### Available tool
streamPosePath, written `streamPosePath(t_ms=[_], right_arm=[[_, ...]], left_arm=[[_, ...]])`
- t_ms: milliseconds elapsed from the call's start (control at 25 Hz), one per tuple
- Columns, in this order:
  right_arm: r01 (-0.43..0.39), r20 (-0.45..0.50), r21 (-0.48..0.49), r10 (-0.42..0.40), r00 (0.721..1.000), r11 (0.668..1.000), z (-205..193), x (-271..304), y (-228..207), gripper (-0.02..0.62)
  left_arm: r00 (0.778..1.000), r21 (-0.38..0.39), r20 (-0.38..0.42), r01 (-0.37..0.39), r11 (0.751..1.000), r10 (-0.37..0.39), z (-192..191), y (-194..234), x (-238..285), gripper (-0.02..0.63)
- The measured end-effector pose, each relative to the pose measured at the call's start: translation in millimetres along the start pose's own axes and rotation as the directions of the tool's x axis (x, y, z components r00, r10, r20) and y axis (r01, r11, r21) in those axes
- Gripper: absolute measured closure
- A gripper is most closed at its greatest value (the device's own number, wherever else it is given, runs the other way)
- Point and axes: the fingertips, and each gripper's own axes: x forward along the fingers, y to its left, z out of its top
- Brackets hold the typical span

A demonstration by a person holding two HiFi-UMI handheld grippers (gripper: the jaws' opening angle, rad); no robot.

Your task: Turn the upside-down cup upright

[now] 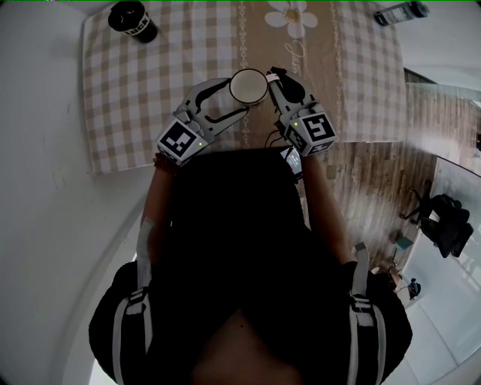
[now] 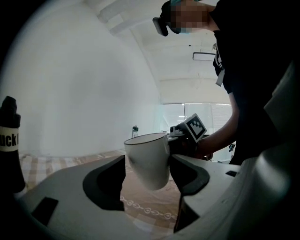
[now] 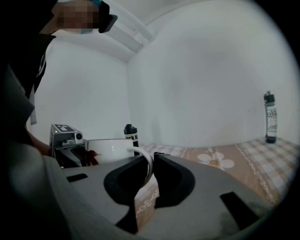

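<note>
Cup mouth-up between two tongs at the near middle of the desk

A black bottle (image 1: 132,21) stands at the far left of the checked cloth (image 1: 128,98) on the desk (image 1: 45,150). To its right and nearer, the left tongs (image 1: 235,98) stand fairly wide around the body of the white cup (image 1: 248,85), pads against its sides. The cup is slightly tilted with its open mouth up. The right tongs (image 3: 153,164) are narrow, pinching the cup's handle (image 3: 149,165) from the right. Another bottle (image 1: 402,13) lies at the far right of the desk.
</note>
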Motion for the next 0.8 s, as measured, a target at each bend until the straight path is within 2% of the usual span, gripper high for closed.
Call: streamPosePath(t_ms=[280,480,720,800], right_arm=[[0.050,0.012,0.011,-0.050,0.999,0.999,-4.3,5.9,-19.8,0.553],[0.079,-0.008,-0.015,-0.080,0.997,0.997,-16.9,12.1,-30.8,0.554],[0.073,-0.035,-0.023,-0.074,0.997,0.997,-33.1,24.2,-36.9,0.552],[0.080,-0.043,-0.036,-0.081,0.996,0.996,-38.8,27.4,-39.6,0.552]], left_arm=[[0.996,0.007,-0.024,-0.086,0.996,0.086,-8.6,14.2,-9.2,0.453],[0.987,0.009,-0.057,-0.148,0.989,0.148,-17.6,21.1,-14.7,0.479],[0.974,0.010,-0.050,-0.222,0.975,0.222,-15.6,29.8,-21.6,0.600],[0.973,0.008,-0.046,-0.227,0.974,0.227,-16.7,29.7,-21.9,0.603]])
